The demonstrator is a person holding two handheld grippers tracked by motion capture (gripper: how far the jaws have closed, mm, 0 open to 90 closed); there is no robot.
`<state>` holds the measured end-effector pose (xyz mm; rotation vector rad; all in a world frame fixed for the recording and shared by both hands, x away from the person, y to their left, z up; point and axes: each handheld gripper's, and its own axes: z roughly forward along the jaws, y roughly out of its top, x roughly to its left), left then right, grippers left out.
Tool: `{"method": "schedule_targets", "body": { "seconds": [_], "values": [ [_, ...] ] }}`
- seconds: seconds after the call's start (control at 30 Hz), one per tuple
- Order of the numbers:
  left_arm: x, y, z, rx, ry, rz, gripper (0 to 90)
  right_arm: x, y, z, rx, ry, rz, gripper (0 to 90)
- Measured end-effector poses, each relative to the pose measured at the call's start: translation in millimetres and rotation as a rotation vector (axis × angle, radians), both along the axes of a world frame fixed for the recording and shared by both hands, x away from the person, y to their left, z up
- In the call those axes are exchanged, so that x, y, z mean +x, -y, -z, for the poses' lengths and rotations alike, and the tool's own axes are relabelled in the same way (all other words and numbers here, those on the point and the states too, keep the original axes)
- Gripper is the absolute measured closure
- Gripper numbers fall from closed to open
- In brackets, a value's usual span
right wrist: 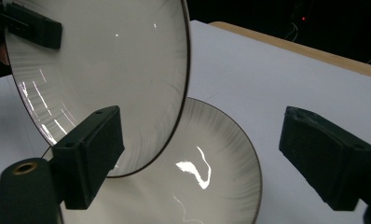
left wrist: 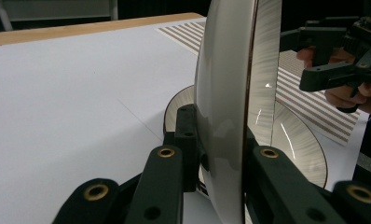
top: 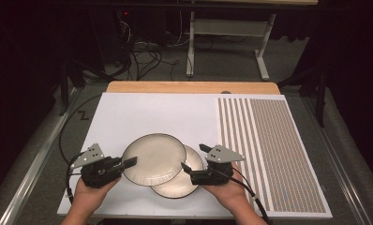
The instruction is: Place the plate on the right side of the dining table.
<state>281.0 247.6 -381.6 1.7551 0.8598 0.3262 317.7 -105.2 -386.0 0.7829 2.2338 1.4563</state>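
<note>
Two cream plates with dark rims are near the front of the white mat [top: 142, 115]. My left gripper [top: 130, 163] is shut on the left rim of the upper plate [top: 152, 158], holding it lifted and tilted over the lower plate [top: 181, 183], which lies flat. In the left gripper view the held plate [left wrist: 225, 93] stands edge-on between the left gripper [left wrist: 221, 156] jaws, with the lower plate [left wrist: 298, 140] behind it. My right gripper [top: 195, 158] is open at the plates' right side. In the right gripper view the right gripper [right wrist: 207, 156] frames the lower plate [right wrist: 211, 182] without touching; the held plate [right wrist: 109, 70] hangs upper left.
A patterned panel of stripes and fine dots [top: 273, 150] covers the right part of the mat. The wooden table edge [top: 189, 87] runs along the back. Beyond it are floor cables [top: 142, 56] and a white table frame [top: 231, 33].
</note>
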Motion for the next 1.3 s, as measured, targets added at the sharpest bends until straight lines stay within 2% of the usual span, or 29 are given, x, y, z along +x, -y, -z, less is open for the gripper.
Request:
{"method": "schedule_targets", "body": {
  "seconds": [0.23, 0.4, 0.43, 0.47, 0.5, 0.53, 0.7, 0.87, 1.07, 1.2, 1.3],
  "values": [
    [0.1, 0.1, -0.1, 0.001, 0.001, 0.001, 79.4, 3.3, -15.1, 5.8, 0.014, -0.034, -0.022, 23.7],
    [-0.4, 0.4, 0.1, 0.0, 0.003, -0.002, 79.4, 4.9, -21.4, 9.8, 0.033, -0.062, -0.039, 38.9],
    [-0.4, 0.4, 0.1, 0.0, 0.003, -0.002, 79.4, 4.9, -21.4, 9.8, 0.033, -0.062, -0.039, 38.9],
    [-0.5, 0.5, 0.1, 0.0, 0.004, -0.002, 79.4, 6.3, -22.6, 11.4, 0.05, -0.08, -0.043, 48.0],
    [-0.5, 0.5, 0.1, 0.0, 0.004, -0.002, 79.5, 6.3, -22.6, 11.4, 0.05, -0.08, -0.043, 48.0],
    [-0.7, 0.7, 0.1, -0.002, 0.005, -0.003, 79.5, 8.5, -23.5, 12.4, 0.066, -0.105, -0.047, 54.6],
    [-1.1, 0.9, 0.2, -0.002, 0.009, -0.002, 79.5, 11.4, -25.1, 15.1, 0.082, -0.145, -0.059, 67.6],
    [-1.2, 0.4, 0.5, -0.002, 0.011, -0.001, 79.5, 14.5, -24.1, 15.7, 0.107, -0.177, -0.047, 75.6],
    [-0.6, -0.2, 1.1, -0.01, 0.005, 0.0, 79.5, 16.3, -23.1, 15.8, 0.12, -0.193, -0.04, 80.1],
    [0.9, -2.6, 2.6, -0.047, -0.021, -0.001, 80.2, 17.5, -21.4, 14.7, 0.146, -0.224, -0.042, 82.8],
    [1.4, -3.7, 3.1, -0.066, -0.03, -0.004, 80.6, 16.3, -20.6, 12.8, 0.152, -0.226, -0.044, 83.8]
  ]
}}
